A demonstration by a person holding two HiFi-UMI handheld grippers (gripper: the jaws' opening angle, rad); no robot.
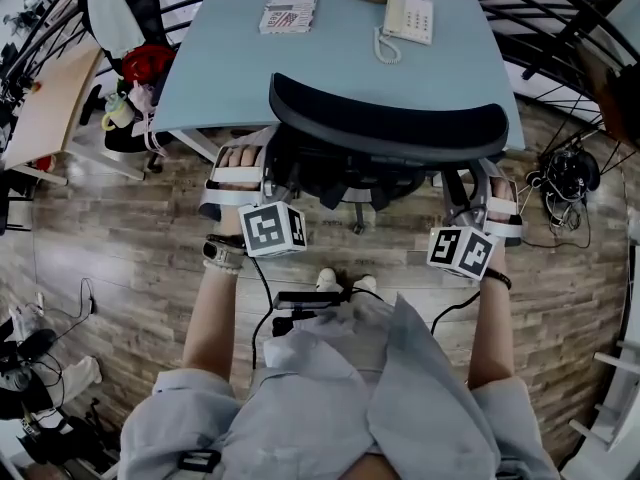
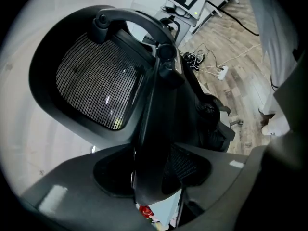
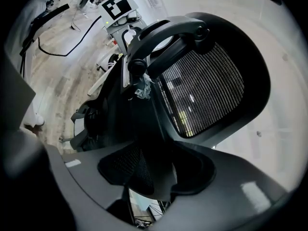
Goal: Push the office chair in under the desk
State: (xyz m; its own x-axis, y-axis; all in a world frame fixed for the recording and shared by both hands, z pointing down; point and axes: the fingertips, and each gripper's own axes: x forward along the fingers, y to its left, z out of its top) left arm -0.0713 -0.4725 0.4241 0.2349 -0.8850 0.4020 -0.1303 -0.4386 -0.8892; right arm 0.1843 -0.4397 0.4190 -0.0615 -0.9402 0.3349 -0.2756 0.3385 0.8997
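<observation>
Photographed from above, a person grips an office chair (image 1: 385,128) with two hand-held grippers, one at each side of its black mesh backrest. The left gripper (image 2: 150,189) has its fingers (image 2: 57,198) closed narrow on the backrest's dark frame, which stands between them. The right gripper (image 3: 154,179) has its fingers (image 3: 262,194) clamped the same way on the opposite edge. Just beyond the fingers, the curved top of the backrest lies along the near edge of the pale blue counter (image 1: 330,68); the seat below it cannot be made out. Farther beyond the fingers, a white telephone (image 1: 410,16) and a printed booklet (image 1: 290,10) sit apart on the counter. A wood-look floor (image 1: 120,268) spreads beneath.
</observation>
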